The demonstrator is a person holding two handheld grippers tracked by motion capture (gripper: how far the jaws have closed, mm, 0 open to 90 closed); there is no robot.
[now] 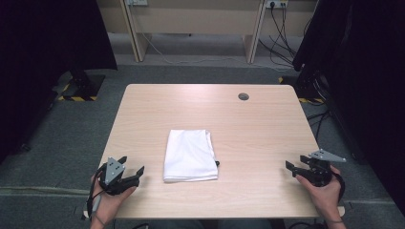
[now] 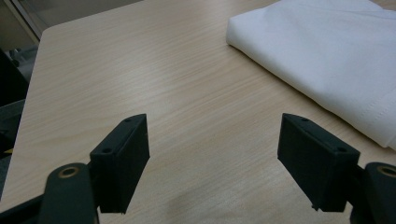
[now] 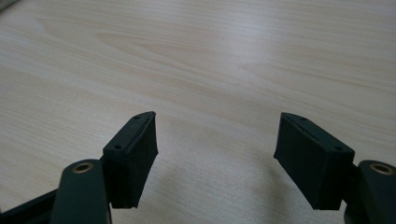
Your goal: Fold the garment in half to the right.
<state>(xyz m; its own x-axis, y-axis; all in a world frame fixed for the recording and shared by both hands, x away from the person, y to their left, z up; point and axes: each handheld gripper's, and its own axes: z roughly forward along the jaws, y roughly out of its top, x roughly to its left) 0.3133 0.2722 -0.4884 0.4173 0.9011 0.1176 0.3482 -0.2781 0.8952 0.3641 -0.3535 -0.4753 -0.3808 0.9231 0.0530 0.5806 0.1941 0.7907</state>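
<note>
A folded white cloth [image 1: 190,155] lies flat on the light wooden table [image 1: 248,124], a little left of its middle and toward the near edge. My left gripper [image 1: 136,174] rests at the table's near left corner, a short way left of the cloth, jaws open with bare wood between them. In the left gripper view the cloth [image 2: 327,56] fills the upper right, ahead of the open left gripper [image 2: 215,161]. My right gripper [image 1: 292,168] sits at the near right edge, far from the cloth, open over bare tabletop [image 3: 210,60], as the right gripper [image 3: 215,158] view confirms.
A small round grommet hole [image 1: 243,96] is set in the table near its far edge. Dark curtains and stand bases flank the table on both sides. Cables [image 1: 282,43] hang by a wooden desk frame on the grey floor beyond.
</note>
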